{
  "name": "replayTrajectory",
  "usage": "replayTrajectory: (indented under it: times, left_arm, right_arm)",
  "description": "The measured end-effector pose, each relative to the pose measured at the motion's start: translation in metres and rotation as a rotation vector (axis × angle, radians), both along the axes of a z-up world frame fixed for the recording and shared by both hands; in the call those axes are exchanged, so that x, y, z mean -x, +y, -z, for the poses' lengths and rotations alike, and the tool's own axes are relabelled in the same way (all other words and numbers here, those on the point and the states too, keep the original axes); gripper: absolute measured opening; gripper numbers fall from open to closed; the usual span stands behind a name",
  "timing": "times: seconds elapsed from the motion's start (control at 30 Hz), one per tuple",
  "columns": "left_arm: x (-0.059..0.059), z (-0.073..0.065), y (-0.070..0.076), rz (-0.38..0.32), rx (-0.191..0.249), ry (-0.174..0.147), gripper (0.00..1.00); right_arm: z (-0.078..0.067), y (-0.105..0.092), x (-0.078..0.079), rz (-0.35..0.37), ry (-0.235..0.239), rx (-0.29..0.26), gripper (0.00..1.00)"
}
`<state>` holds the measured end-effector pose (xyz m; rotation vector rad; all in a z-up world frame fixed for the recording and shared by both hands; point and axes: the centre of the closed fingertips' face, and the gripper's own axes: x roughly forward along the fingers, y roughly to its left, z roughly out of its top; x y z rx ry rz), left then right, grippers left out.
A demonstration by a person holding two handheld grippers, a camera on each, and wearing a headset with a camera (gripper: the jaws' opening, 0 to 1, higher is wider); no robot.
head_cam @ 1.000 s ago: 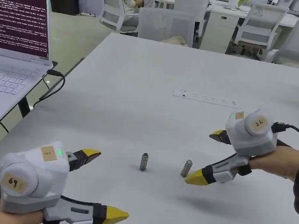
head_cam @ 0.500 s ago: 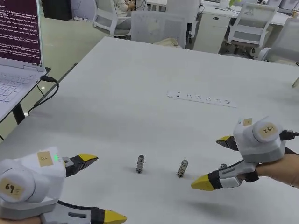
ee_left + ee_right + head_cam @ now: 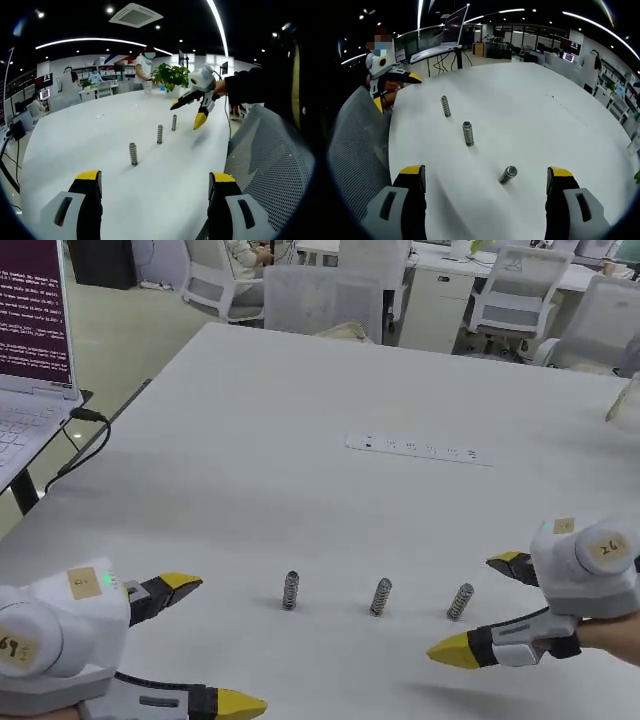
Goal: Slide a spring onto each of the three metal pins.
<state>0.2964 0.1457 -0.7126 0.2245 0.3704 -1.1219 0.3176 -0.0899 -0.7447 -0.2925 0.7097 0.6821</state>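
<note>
The fingers (image 3: 411, 176) of the right gripper (image 3: 486, 171) are spread wide and empty. They flank the right-end spring (image 3: 460, 601) without touching it, so nothing presses on the coil. The left gripper (image 3: 215, 643) is likewise wide open with nothing in it, held low and off to the side, clear of the work. The middle spring (image 3: 381, 596) and left-end spring (image 3: 290, 590) stand in the same row on the tabletop (image 3: 300, 440). Coils standing upright suggest a pin inside each, though the pins themselves are hidden. On that reading, all three look loaded.
</note>
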Motion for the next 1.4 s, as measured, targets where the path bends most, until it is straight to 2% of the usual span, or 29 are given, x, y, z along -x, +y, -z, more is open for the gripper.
replayTrajectory:
  times: [0.37, 0.57, 0.83, 1.0, 1.07, 1.1, 1.17, 1.4]
  left_arm:
    - [0.001, 0.000, -0.002, 0.010, 0.006, 0.002, 0.85]
    - [-0.001, 0.001, -0.004, 0.016, 0.008, 0.005, 0.85]
    - [-0.003, 0.006, -0.005, 0.018, 0.009, 0.017, 0.85]
    - [-0.005, 0.009, -0.006, 0.022, 0.007, 0.023, 0.85]
    - [-0.005, 0.010, -0.006, 0.022, 0.008, 0.026, 0.85]
    - [-0.005, 0.010, -0.006, 0.022, 0.009, 0.026, 0.85]
    - [-0.005, 0.011, -0.007, 0.023, 0.008, 0.031, 0.85]
    - [-0.008, 0.017, -0.009, 0.027, 0.002, 0.042, 0.84]
  right_arm:
    - [0.004, -0.005, 0.024, 0.044, -0.014, -0.018, 1.00]
    - [0.003, -0.008, 0.036, 0.070, -0.043, -0.036, 1.00]
    - [0.009, -0.011, 0.051, 0.098, -0.053, -0.052, 1.00]
    - [0.006, -0.009, 0.059, 0.109, -0.086, -0.072, 1.00]
    - [0.001, -0.007, 0.060, 0.112, -0.121, -0.088, 1.00]
    - [0.001, -0.007, 0.061, 0.114, -0.120, -0.092, 1.00]
    - [0.001, -0.006, 0.062, 0.116, -0.136, -0.085, 1.00]
    - [0.006, -0.005, 0.067, 0.138, -0.133, -0.102, 1.00]
